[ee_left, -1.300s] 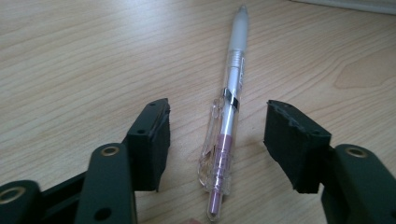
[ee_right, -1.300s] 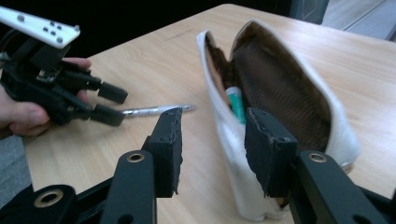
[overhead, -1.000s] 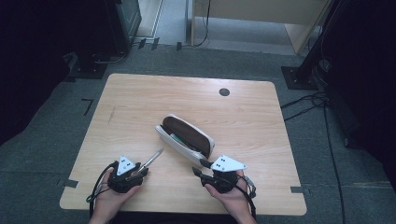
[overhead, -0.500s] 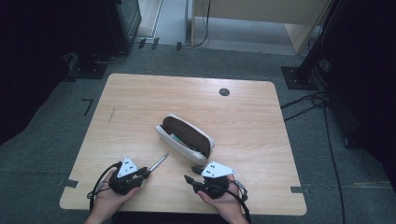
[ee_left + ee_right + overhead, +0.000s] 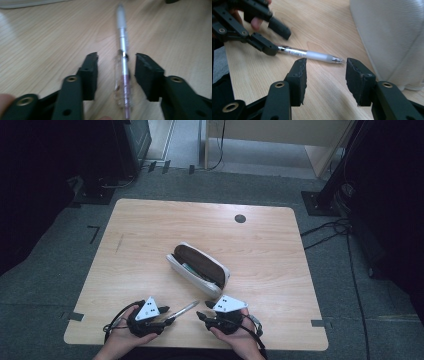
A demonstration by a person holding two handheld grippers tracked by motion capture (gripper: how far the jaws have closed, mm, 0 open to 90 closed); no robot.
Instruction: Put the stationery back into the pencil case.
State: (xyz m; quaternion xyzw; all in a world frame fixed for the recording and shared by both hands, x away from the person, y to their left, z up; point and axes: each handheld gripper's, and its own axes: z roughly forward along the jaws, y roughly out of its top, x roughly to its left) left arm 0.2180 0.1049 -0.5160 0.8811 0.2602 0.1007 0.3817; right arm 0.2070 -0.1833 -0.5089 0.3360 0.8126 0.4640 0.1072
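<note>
A: Left gripper jaws just opened; our clear plastic pen lies loose between them on the light wooden bench.

B: Right gripper jaws spread, empty, opening too. White zip pouch at one o'clock.

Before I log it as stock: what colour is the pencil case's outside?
White, with a dark brown lining; the pencil case shows best in the high view.
</note>
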